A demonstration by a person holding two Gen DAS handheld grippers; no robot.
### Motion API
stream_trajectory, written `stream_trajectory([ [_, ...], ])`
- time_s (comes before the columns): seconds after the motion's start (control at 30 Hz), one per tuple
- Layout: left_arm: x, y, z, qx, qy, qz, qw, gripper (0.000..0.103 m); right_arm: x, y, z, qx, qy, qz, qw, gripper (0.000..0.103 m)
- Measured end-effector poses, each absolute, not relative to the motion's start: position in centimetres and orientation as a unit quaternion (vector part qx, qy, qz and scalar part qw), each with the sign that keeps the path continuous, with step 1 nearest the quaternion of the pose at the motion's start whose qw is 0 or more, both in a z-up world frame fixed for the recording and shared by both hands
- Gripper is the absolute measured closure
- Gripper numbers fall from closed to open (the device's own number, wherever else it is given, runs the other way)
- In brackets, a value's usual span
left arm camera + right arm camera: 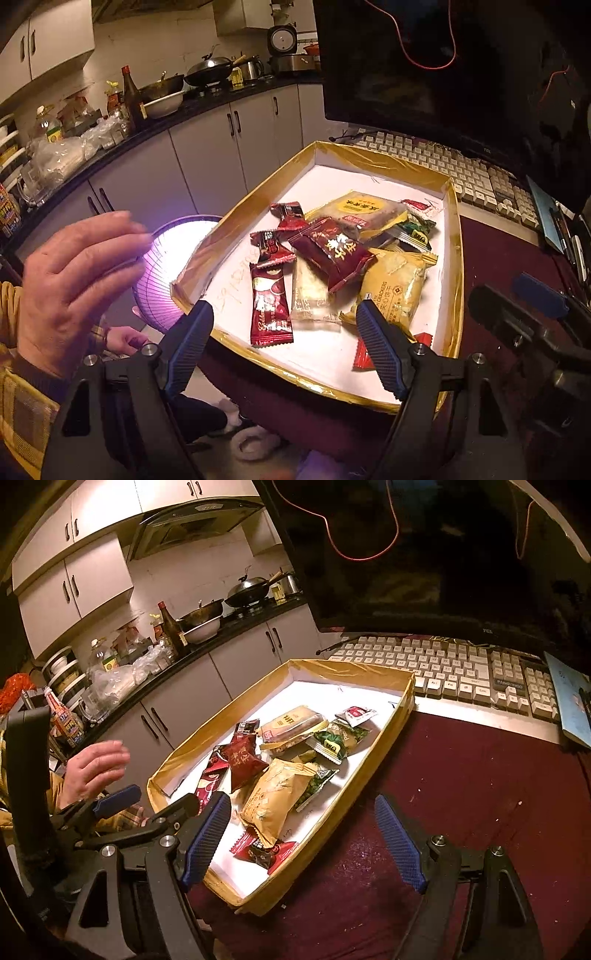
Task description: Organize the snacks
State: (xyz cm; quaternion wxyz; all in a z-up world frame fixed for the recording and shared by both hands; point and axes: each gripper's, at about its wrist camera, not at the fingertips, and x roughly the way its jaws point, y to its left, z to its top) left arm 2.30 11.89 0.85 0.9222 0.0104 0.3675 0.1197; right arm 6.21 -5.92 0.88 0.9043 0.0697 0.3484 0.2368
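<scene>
Gold-taped cardboard is forming the rim of the shallow tray (456,258), and it is sitting on the maroon-covered table (461,794) with the snacks (332,254) piled on its white floor. Counting packets: five dark red ones are showing in the left wrist view, two lying flat near the front, two small ones behind, and a larger dark red packet (332,254) lying across the heap. Two yellow packs are in there, the crumpled cracker bag (275,797) and a flatter yellow cake pack (364,214) behind it. Green wrappers (336,744) are peeking out on the far side; their exact number is hard to tell. One small white-and-red sachet (356,714) is lying apart near the back.

The left gripper (284,325) is hanging over the tray's near edge, jaws spread wide, holding nothing. The right gripper (303,812) is hanging over the tray's right rim, jaws likewise parted and empty. One bare hand (77,280) is hovering to the left. Beyond the tray, one keyboard (443,668) is lying under one dark monitor (424,554).
</scene>
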Motion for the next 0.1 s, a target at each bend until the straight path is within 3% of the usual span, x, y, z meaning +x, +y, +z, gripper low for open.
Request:
stream_trajectory([
  [0.1, 1.74, 11.06, 1.68, 0.026, 0.340, 0.126, 0.932, 0.023, 5.92, -6.15, 0.88, 0.069, 0.346, 0.237, 0.905, 0.021],
])
